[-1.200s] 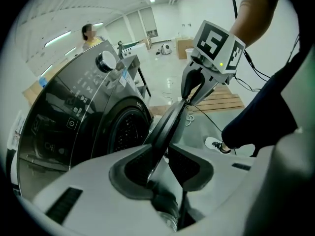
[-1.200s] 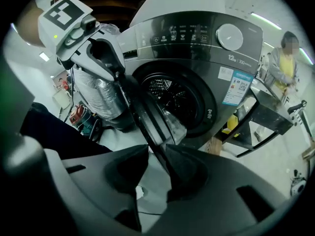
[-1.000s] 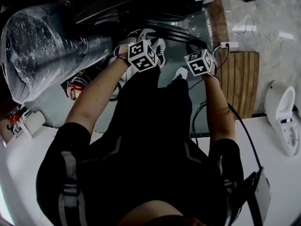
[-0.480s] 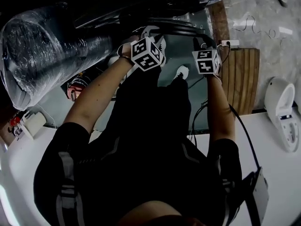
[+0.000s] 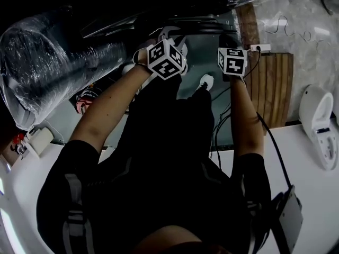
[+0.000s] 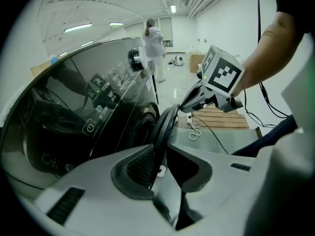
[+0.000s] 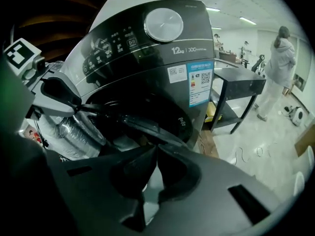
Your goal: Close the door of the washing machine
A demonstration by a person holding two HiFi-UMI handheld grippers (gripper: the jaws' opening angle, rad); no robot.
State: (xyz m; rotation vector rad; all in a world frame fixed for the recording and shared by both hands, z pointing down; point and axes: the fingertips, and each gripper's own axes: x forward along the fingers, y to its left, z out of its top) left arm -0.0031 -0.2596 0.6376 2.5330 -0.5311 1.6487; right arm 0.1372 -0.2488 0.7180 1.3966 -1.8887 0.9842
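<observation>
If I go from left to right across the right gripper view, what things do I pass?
Marker cube → shiny wrapped roll → round dial → blue sticker → black table → standing person.

The washing machine (image 7: 162, 58) is dark with a silver knob. Its round door (image 7: 147, 126) stands partly open.

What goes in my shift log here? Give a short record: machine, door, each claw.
Machine: dark washing machine, dial on its panel
Door: ajar, not yet shut
Left claw: shut on the door's rim; jaws have just been closing
Right claw: jaws have just closed together, tips at the door's edge, nothing visible between them
Nearby: film-wrapped roll beside the machine
</observation>
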